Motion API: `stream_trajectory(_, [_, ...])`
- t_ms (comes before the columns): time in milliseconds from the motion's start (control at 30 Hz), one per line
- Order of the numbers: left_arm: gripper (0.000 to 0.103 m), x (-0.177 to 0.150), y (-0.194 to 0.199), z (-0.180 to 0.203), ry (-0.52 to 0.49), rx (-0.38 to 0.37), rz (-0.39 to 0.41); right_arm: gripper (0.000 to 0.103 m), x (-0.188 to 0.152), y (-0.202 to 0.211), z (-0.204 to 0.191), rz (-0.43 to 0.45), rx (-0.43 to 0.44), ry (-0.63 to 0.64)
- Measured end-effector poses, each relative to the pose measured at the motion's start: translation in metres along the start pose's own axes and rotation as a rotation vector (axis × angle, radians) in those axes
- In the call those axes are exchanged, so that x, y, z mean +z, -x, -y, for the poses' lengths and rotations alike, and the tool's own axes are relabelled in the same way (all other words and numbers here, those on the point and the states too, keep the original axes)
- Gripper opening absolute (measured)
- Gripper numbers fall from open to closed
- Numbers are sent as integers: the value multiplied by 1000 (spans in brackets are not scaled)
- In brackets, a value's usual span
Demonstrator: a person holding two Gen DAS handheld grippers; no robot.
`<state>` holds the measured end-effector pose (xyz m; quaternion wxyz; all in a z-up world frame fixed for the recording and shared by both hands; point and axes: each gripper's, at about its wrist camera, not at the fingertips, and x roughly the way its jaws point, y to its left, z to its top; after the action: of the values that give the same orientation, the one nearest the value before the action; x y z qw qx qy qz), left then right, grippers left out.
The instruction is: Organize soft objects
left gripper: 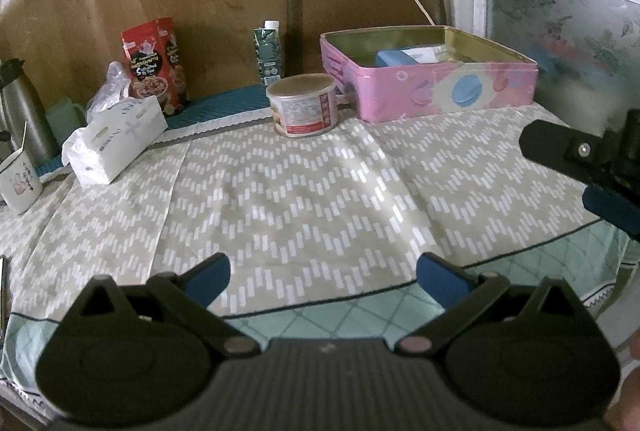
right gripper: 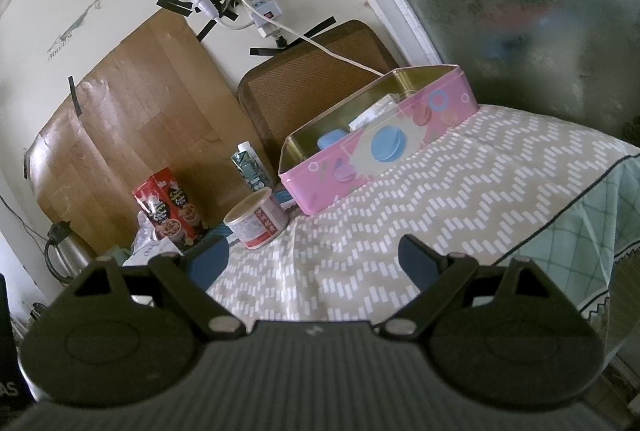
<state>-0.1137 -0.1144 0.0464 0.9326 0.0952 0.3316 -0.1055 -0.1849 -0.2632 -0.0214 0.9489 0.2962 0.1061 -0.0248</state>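
A table draped in a beige zigzag-patterned cloth (left gripper: 300, 191) stands against a cream wall. An open pink rectangular tin (left gripper: 432, 79) sits at its far right corner, long axis along the far edge. Left gripper (left gripper: 322, 279) and right gripper (right gripper: 314, 263) both hover spread wide, empty.

A big pink tin box (left gripper: 436, 87) sits at the far side of the table, with its lid off. It has round blue and pink cookie pictures on its side, and it is gold inside. A soft blue thing (left gripper: 394, 58) lies in the box, near the left end. Next to it lies a white thing (left gripper: 420, 54); the box wall hides most of both. From the right wrist camera the box (right gripper: 360, 159) looks tilted, and the blue thing (right gripper: 331, 140) and white thing (right gripper: 374, 113) peek over the edge.
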Motion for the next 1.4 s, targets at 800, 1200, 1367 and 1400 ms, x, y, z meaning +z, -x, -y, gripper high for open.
stream_trajectory(800, [103, 1, 4, -1, -11, 55, 41, 94, -1, 0, 0, 0, -4, -4])
stream_trajectory(1200, [103, 1, 0, -2, -6, 58, 20, 94, -2, 1, 0, 0, -7, -6])
stream_trajectory(1367, [103, 0, -2, -2, -5, 51, 5, 94, -2, 1, 0, -1, -7, -6])
stream_trajectory(1400, [103, 0, -2, -2, -5, 48, 2, 94, -2, 1, -1, -1, -7, -6])
